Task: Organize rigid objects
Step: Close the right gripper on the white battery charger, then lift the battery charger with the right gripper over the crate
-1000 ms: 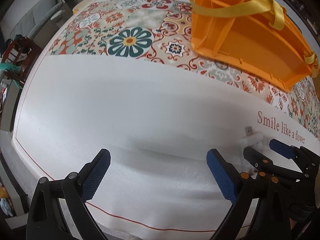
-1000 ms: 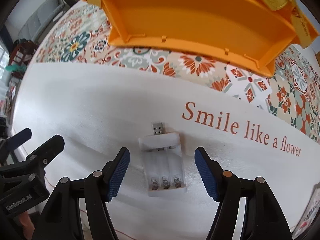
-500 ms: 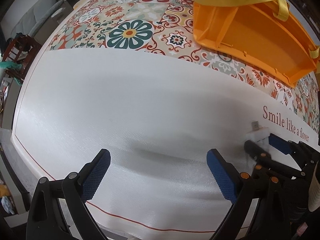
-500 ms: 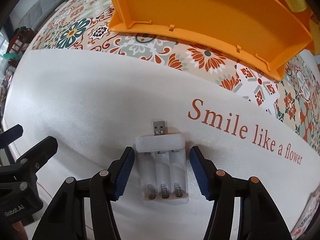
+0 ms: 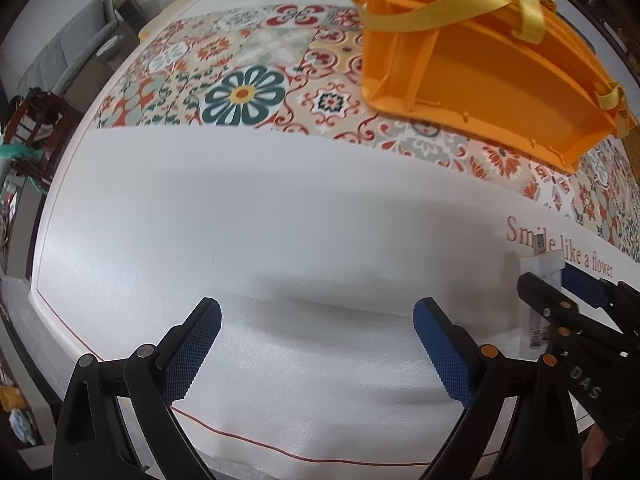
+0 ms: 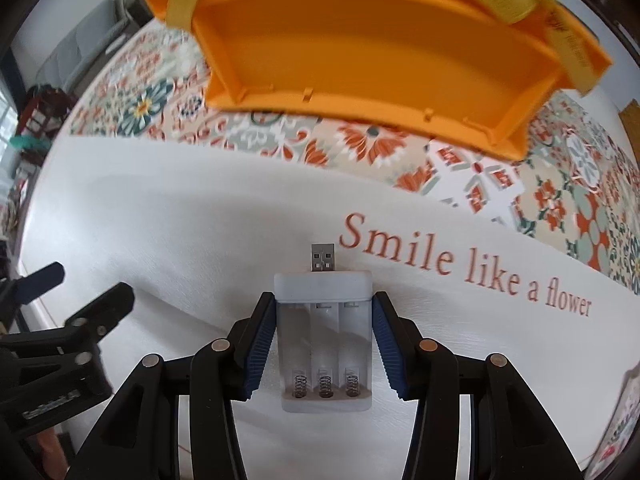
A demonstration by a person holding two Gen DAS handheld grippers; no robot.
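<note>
A clear white USB battery charger (image 6: 325, 336) with three empty slots sits between the blue pads of my right gripper (image 6: 324, 300). The jaws are closing and both pads press on its long sides. Its USB plug (image 6: 323, 257) points away from me towards the orange basket (image 6: 360, 112). A shadow lies under the charger on the white mat. In the left wrist view the charger (image 5: 542, 262) and the right gripper (image 5: 560, 300) show at the right edge. My left gripper (image 5: 316, 312) hangs open over bare white mat, with nothing between its fingers.
The orange divided basket (image 5: 500, 80) with yellow ribbon handles (image 5: 460, 4) stands at the back on the patterned cloth (image 5: 244, 92). The table's edge (image 5: 52, 312) runs along the left. A dark chair (image 5: 36, 128) stands beyond it. The left gripper (image 6: 60, 308) shows at left.
The right gripper's jaws have closed from well apart onto the charger's sides. The basket looks larger and nearer in the right wrist view. The left gripper has stayed open and still.
</note>
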